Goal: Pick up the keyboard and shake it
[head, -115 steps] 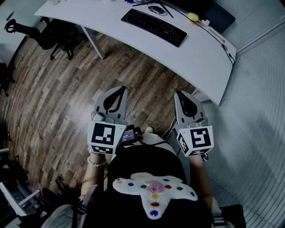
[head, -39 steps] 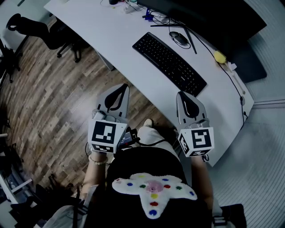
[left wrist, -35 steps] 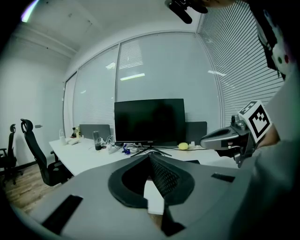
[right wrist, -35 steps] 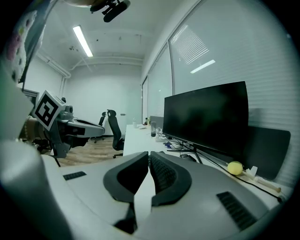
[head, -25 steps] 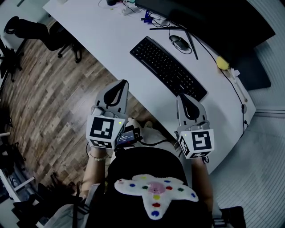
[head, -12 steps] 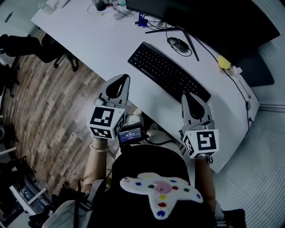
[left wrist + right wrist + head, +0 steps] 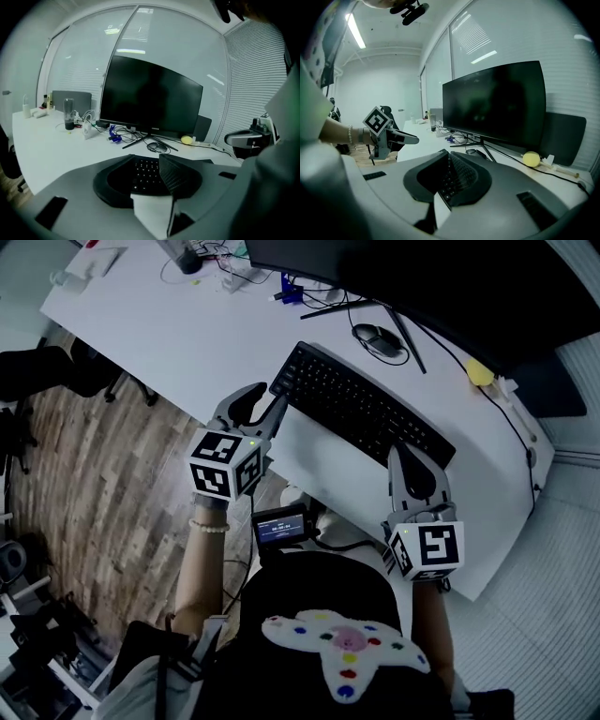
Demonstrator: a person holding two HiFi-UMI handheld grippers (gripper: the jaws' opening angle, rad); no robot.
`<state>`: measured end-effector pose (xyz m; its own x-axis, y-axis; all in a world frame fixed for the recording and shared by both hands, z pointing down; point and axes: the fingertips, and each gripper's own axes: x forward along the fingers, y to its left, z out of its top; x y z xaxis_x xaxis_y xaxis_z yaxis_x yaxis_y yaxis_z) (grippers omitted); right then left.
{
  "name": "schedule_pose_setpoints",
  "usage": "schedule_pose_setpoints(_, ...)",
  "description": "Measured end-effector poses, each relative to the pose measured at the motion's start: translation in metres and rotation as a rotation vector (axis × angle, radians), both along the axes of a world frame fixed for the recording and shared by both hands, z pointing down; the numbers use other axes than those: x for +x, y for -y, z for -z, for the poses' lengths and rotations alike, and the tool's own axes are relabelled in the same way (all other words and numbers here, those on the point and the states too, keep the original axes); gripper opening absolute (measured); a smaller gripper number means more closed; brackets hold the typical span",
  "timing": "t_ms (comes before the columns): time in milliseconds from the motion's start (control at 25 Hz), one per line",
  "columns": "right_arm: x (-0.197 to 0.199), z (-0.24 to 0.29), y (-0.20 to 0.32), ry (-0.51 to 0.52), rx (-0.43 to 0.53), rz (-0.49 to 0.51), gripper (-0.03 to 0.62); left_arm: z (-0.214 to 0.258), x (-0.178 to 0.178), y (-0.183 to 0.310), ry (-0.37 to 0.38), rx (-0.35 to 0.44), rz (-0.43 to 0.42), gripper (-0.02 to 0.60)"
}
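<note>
The black keyboard (image 7: 361, 413) lies flat and at a slant on the white desk (image 7: 187, 343), in front of the monitor. My left gripper (image 7: 265, 401) hangs over the desk's front edge at the keyboard's near left corner. Its jaws have just been opening and stand apart. In the left gripper view the keyboard (image 7: 143, 178) shows through the gap of my left gripper (image 7: 146, 159), with no pad pressing on it. My right gripper (image 7: 401, 454) is shut and empty, with its tips just short of the keyboard's near right end. The keyboard (image 7: 457, 180) shows just beyond them in the right gripper view.
A large dark monitor (image 7: 422, 277) stands behind the keyboard, with a mouse (image 7: 380, 338) and cables at its foot. A yellow object (image 7: 482, 371) lies at the right, a blue item (image 7: 289, 289) at the back. An office chair (image 7: 56, 381) stands on the wooden floor at left.
Both grippers have moved forward to the desk. The left one has dropped to the keyboard's left corner and its jaws have opened. The right one has come up to the keyboard's right end.
</note>
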<state>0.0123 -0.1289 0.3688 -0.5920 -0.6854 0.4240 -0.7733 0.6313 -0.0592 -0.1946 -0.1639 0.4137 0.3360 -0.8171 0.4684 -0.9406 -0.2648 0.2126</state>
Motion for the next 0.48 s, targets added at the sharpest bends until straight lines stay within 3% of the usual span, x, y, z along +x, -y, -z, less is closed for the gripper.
schedule_pose_setpoints(160,-0.006,-0.008,0.006,-0.009,-0.025,-0.033,0.04,-0.034,-0.008,0.021,-0.022,-0.086,-0.034,0.201)
schedule_pose_setpoints(480,-0.003,-0.016,0.008,-0.037,-0.059,-0.107,0.04,-0.093,-0.009,0.052,-0.028,-0.242,-0.11,0.245)
